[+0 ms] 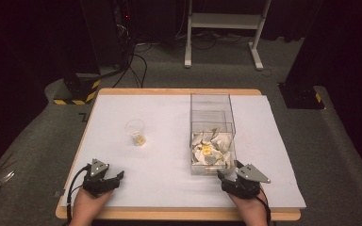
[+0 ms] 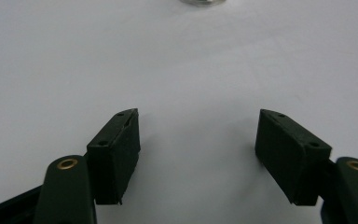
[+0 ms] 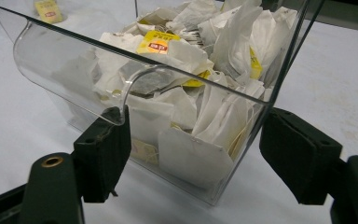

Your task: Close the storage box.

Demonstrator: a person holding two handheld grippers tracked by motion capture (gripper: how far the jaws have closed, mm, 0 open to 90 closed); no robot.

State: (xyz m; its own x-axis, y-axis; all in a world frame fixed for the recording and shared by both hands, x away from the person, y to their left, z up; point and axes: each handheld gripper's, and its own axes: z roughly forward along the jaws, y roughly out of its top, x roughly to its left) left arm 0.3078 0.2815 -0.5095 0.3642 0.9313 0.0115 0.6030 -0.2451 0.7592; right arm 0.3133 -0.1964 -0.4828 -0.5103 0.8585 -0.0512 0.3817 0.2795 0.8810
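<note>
Clear box (image 3: 177, 116) of tea bags (image 3: 214, 51) between right tool (image 3: 193, 154) jaws, seemingly untouched; left tool (image 2: 198, 149) wide, empty.

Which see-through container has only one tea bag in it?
The small round plastic cup, standing alone left of the box. It holds one yellow-tagged tea bag, while the tall square clear box is piled with many.

Light falls from above onto the white table (image 1: 169, 122), which is bright while the far room and floor sink into darkness. The high view is soft and grainy. The clear box (image 3: 168, 93) shows faint glare; the jaws cast soft shadows
</note>
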